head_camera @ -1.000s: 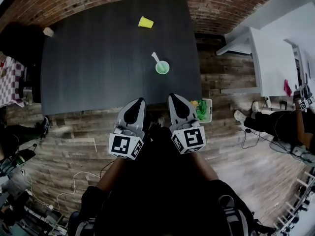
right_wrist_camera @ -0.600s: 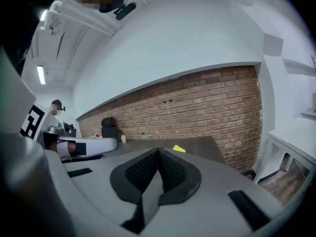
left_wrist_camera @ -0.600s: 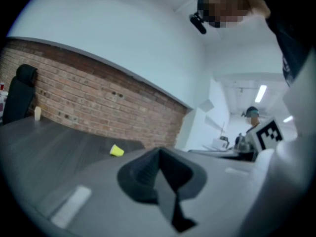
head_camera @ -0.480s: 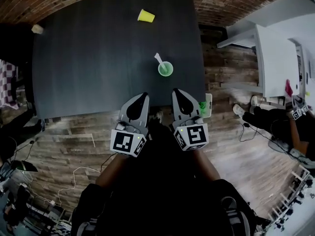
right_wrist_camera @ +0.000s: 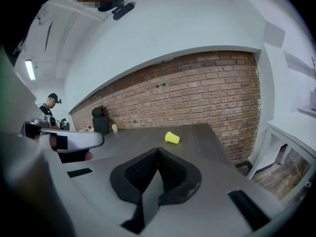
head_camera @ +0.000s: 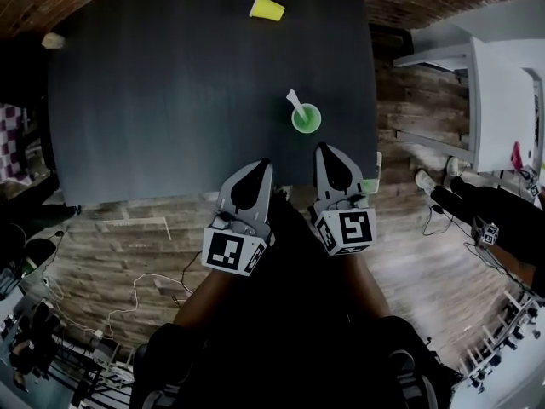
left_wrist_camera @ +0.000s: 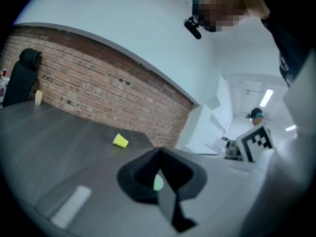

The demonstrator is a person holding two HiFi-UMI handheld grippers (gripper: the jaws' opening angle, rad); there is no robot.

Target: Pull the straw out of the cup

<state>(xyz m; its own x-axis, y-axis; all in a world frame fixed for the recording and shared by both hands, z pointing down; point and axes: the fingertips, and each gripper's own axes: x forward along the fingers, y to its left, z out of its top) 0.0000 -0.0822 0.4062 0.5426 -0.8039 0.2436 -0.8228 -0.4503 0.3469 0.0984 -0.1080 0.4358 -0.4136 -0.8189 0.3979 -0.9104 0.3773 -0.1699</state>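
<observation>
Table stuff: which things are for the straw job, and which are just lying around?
For the job: green cup, white straw standing in it, left tool, right tool.
Just lying about: yellow cup on its side, small pale thing at the far corner of the table.

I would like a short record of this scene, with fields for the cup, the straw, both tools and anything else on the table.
green cup: upright on the dark table, near its front edge
straw: white, standing in the green cup, leaning
left tool: jaws together, empty, apart from the cup
right tool: jaws together, empty, just short of the cup
yellow cup: on its side, far end of the table
status: straw not yet pulled out
</observation>
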